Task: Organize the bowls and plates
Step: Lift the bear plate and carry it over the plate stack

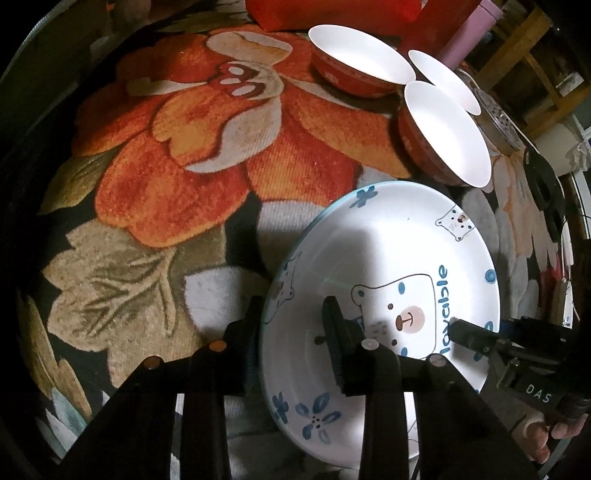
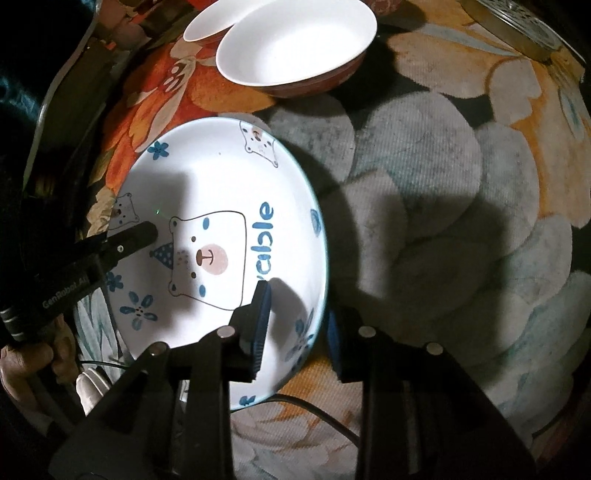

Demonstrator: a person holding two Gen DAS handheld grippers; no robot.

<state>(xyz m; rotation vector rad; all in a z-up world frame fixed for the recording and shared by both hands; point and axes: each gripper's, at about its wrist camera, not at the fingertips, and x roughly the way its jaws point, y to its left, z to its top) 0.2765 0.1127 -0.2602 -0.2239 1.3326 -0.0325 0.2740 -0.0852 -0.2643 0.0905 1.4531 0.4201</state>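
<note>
1. Plate (image 1: pixel 373 258) on floral cloth (image 1: pixel 192 155), near three bowls (image 1: pixel 360 64).
2. Left gripper (image 1: pixel 295 325) straddles its left rim; pad contact unclear.
3. Right gripper (image 2: pixel 299 325) straddles the opposite rim (probably a two-handed lift); clamping unclear.

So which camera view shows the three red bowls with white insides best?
The left wrist view: all three red bowls appear there. The right wrist view shows only two, both cut by its top edge.
</note>
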